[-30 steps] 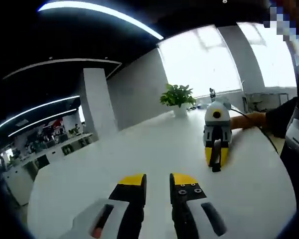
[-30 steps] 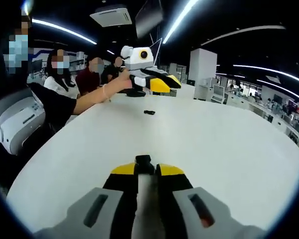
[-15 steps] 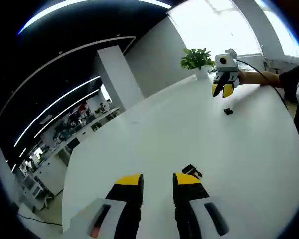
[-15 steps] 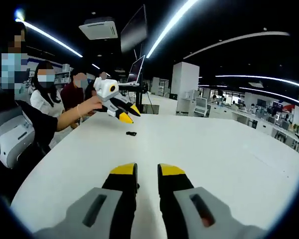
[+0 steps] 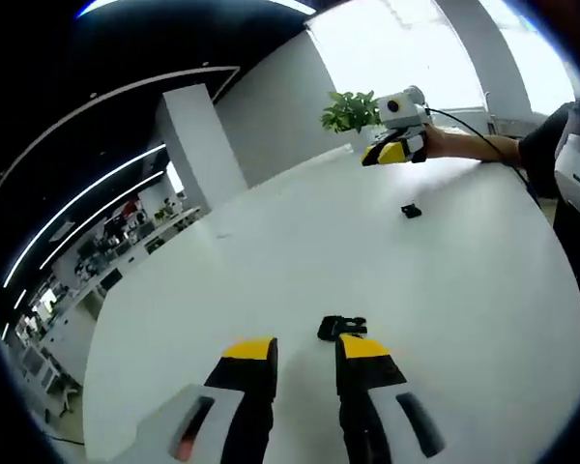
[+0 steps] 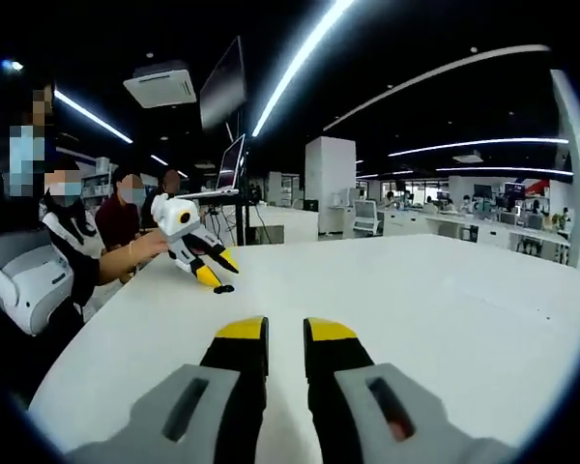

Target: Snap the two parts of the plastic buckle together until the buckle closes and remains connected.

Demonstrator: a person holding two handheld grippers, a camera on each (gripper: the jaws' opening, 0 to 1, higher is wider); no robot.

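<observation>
Two buckle halves lie apart on the white table (image 5: 271, 280): near half (image 5: 342, 328), far half (image 5: 411, 210); left gripper (image 5: 304, 350) and right gripper (image 6: 285, 331) both narrowly parted, empty.

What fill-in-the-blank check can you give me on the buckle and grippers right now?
The near buckle part and the far buckle part lie ___, not snapped together, on the white table.
The left gripper, jaws open, grips ___.
The right gripper, held in a hand, has ___ jaw tips.
Missing: apart; nothing; yellow.
</observation>
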